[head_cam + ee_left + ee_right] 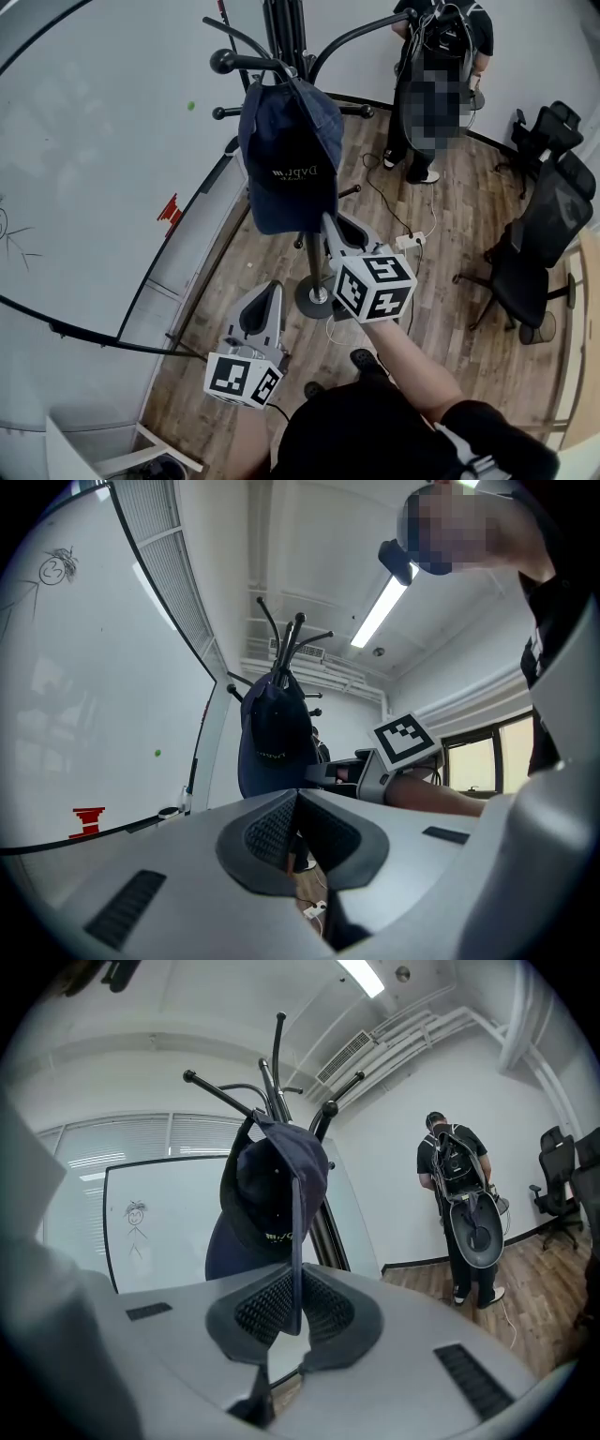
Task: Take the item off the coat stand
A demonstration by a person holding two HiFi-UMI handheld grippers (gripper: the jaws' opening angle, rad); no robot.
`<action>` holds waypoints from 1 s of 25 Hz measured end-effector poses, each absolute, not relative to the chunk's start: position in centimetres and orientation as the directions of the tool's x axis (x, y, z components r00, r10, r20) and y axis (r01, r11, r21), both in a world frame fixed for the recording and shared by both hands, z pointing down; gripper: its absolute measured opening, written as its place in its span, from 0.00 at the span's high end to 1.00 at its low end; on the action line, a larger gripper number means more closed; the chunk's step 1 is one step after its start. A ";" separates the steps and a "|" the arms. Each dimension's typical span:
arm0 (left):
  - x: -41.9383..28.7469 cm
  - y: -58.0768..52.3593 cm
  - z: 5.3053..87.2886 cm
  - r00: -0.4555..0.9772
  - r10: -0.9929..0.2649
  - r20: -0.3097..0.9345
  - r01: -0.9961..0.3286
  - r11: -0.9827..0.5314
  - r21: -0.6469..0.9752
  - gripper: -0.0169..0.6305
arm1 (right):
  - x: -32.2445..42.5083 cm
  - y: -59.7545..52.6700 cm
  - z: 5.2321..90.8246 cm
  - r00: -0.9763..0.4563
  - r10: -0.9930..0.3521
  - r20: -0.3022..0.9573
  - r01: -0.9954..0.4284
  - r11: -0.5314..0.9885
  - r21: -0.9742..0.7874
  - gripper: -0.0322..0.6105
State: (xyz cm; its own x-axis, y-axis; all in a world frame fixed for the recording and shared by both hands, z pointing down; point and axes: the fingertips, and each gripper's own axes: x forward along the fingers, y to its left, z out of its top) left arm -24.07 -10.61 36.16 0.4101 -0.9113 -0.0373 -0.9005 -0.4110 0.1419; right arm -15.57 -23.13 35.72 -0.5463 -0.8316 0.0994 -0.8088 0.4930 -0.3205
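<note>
The dark blue cap (286,159) hung from the coat stand (281,28), looking light and floppy, so the right gripper (328,223) sensibly pinched its stiffer brim (296,1232), while the left gripper (273,289) waited below, clenched on nothing.

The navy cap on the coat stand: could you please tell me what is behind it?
The coat stand's pole runs behind the cap, and its round base shows below. The cap covers the pole's middle stretch and the hook end it hangs from. The right gripper pinches its brim.
</note>
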 end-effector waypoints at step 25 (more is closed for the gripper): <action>-25.5 -9.1 35.9 0.416 -0.907 -0.062 -0.899 -0.420 0.123 0.95 | -16.9 -19.2 31.8 -0.568 -0.822 -0.021 -0.779 0.546 -0.307 0.88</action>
State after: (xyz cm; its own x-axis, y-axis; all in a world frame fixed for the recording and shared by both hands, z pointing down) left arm -25.46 -9.08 35.89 0.4159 -0.9073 -0.0620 -0.8989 -0.4205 0.1234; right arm -16.88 -19.23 31.75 -0.5685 -0.8224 -0.0209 -0.7791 0.5464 -0.3073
